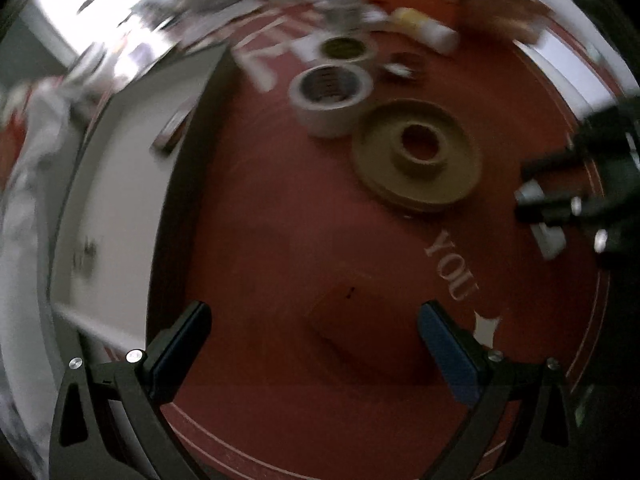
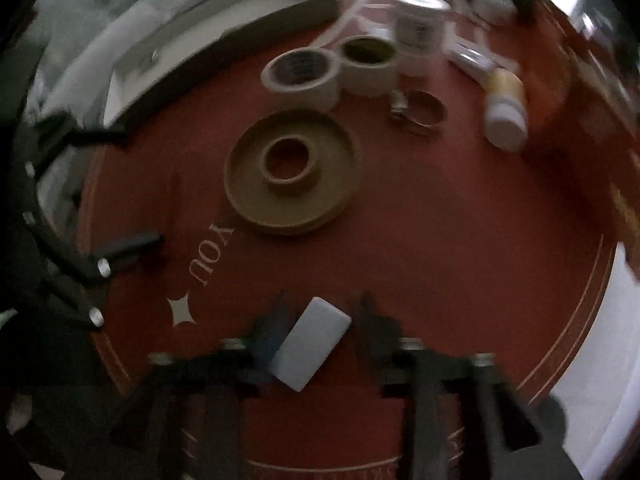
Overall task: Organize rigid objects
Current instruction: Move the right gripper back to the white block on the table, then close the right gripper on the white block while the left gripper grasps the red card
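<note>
**White block sits between my right tool's fingers, grip not yet made**

The small white block (image 2: 311, 343) lies flat on the red mat (image 2: 440, 240), on the near side of the tan spool (image 2: 289, 171), tilted at a slant between the two fingers of my right tool (image 2: 316, 334). One corner looks to touch the left finger; the other finger stands clear, so I read the tool as released around the block, not gripping it. I judge this the pickup step: next I must square the fingers to the block's long sides and close.

Beyond the tan spool stand two tape rolls (image 2: 304, 74), side by side, with a metal clamp ring (image 2: 420, 111) and a white bottle (image 2: 505, 110) off to the spool's right.

My left tool (image 1: 316, 344) hovers empty, fingers spread, over bare mat on the spool's near side.
</note>
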### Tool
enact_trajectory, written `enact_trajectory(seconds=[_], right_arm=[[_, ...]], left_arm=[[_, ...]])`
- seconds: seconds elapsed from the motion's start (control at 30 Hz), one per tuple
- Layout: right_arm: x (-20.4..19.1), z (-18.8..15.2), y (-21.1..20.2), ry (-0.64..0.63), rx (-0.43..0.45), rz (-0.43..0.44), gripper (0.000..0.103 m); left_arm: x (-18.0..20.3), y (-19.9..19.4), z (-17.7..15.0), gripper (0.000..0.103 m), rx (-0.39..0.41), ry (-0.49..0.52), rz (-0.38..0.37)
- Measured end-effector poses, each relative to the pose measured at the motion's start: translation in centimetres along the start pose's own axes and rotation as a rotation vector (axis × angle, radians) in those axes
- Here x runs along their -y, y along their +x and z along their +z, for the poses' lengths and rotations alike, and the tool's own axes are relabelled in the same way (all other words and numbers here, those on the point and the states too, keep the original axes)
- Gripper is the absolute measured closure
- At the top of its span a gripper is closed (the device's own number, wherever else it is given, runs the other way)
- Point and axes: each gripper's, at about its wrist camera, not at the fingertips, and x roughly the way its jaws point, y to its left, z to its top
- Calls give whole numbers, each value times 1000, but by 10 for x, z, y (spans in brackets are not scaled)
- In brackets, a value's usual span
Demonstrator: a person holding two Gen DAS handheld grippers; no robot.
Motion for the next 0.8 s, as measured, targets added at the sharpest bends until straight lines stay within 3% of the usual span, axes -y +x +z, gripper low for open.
enact_trajectory(seconds=[0.03,0.17,0.3,0.4,0.47,0.53,0.6,0.63,0.67,0.7,0.8], right_arm=[[2,0,-4,18,21,9,14],[7,-4,-12,29,57,-16,12],[22,-2,-4,66,2,-51,12],[28,-4,4,121,-65,-42,12],[26,-4,9,155,-99,-30,12],[18,-4,15,163,-123,-57,15],[5,-5,18,104,-133,-169,35],[-1,-4,16,89,-126,-171,44],[-7,-3,15,79,-120,-173,68],[-12,-3,13,73,-119,-174,78],[-16,-2,12,96,-104,-188,78]], left_arm=[[5,0,1,0,11,36,-4],[12,8,5,0,20,161,-38],[21,7,1,0,78,216,-30],[21,7,1,0,90,172,-29],[19,6,-1,6,85,133,-62],[14,4,-8,25,75,109,-118],[15,2,-9,28,68,89,-129],[11,2,-9,28,70,85,-125],[11,2,-10,28,69,74,-125],[9,2,-9,28,61,47,-131],[9,-3,-19,28,51,9,-100]])
